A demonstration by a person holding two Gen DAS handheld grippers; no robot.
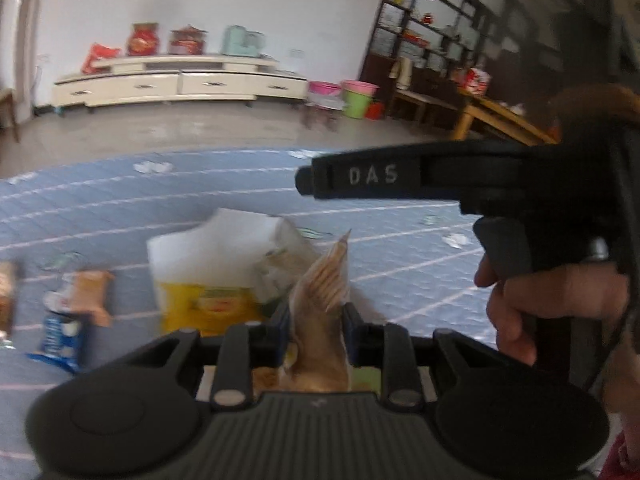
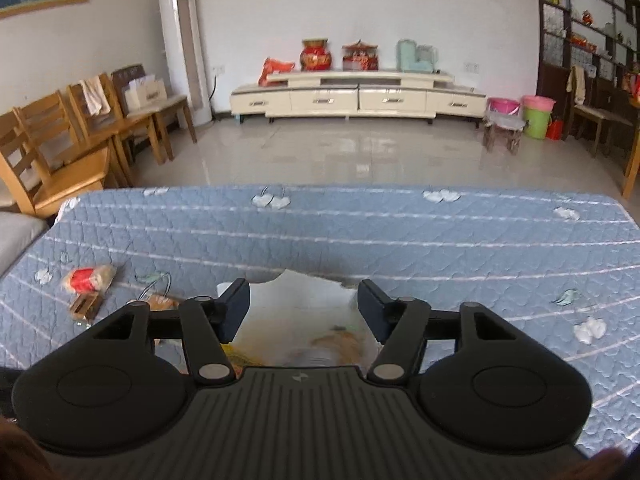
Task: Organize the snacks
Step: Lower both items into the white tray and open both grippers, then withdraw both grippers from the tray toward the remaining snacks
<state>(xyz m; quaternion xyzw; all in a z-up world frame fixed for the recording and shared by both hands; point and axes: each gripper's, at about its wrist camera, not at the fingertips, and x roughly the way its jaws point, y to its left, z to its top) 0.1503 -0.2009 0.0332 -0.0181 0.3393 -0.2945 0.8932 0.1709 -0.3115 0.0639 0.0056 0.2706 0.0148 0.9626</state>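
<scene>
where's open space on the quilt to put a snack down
The quilt is bare along its far edge and across the right side, right of the white bag. It is crowded at near left: the red-and-white packet, a brown packet and a blue packet lie left of the bag.

Cream cabinet, wooden chairs, green bucket.

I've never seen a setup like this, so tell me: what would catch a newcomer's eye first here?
Probably the left gripper, low in its own view, shut on a tan snack packet that sticks up between its fingers. Just behind the packet stands a white and yellow bag on the blue quilted cover. In the other view the right gripper hangs open over that bag's white top, pads clear of it.
</scene>
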